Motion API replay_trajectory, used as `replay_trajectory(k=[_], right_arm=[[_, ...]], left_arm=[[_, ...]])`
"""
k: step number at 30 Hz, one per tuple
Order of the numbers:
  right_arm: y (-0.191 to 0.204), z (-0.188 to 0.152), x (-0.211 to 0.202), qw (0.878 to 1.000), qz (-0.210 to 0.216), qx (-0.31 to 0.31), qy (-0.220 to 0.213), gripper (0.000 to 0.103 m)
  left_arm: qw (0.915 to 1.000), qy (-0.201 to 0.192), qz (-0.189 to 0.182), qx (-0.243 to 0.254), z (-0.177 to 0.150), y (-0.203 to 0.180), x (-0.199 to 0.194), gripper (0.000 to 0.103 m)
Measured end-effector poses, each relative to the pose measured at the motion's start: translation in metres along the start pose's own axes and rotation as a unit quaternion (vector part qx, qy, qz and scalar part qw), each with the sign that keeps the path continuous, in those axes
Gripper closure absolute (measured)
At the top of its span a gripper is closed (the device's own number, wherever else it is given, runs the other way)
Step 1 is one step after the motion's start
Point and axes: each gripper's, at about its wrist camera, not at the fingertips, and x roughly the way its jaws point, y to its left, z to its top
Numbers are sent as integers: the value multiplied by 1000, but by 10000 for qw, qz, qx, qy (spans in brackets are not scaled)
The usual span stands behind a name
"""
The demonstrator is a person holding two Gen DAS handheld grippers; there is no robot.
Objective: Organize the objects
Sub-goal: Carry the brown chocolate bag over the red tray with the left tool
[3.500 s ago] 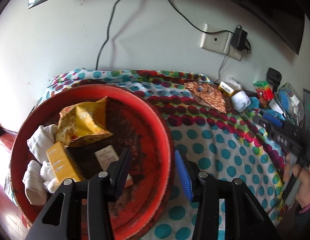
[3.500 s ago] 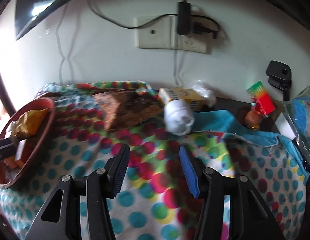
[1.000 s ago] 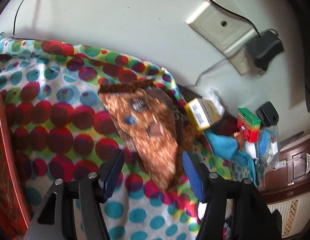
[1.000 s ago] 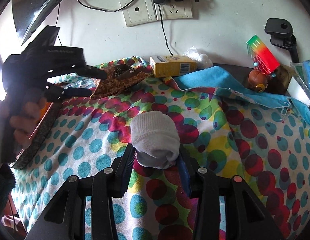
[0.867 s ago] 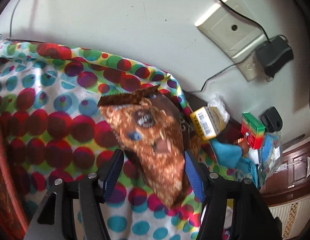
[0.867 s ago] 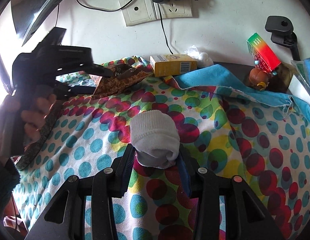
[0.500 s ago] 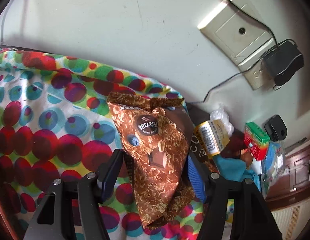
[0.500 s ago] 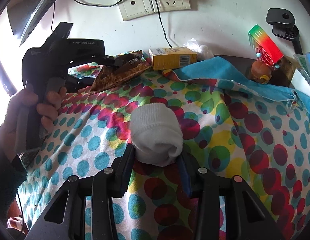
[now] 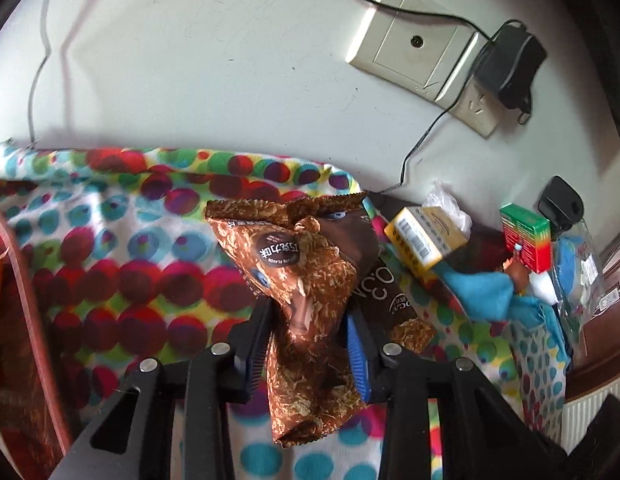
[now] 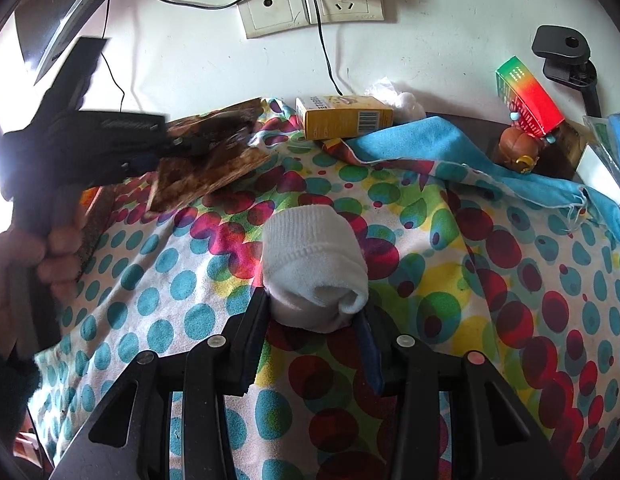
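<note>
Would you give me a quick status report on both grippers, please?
Left gripper just closed on brown snack bag. Right gripper clamped on rolled white sock. Yellow box at the wall, clear of both.

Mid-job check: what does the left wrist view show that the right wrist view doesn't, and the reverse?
Left wrist only: the left tongs, which have just been closing, pinch the brown snack bag; a second brown packet lies beneath; the red basin's rim is at the left edge.
Right wrist only: the right tongs grip the rolled white sock.
Both: the yellow box, the polka-dot cloth.
</note>
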Motion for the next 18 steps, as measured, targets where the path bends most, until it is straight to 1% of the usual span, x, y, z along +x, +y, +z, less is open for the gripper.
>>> replay_trajectory(k=[4,10,14,18], right_arm=[[4,1,2,9999,-88,-55,13,63],[10,2,6,9995,-265,-165,36,63],[14,3,7,9990,-380,-237,51,63],[19,3,7,9980,-529,-341,25,64]], left_arm=[[9997,-124,164,147,-22,4,-24,68],[9977,-326,481,341,-62,12,-74,68],[9973,-385,528,328,-80,18,-99,68],[9948,-633,669,440,-96,19,-126,68]])
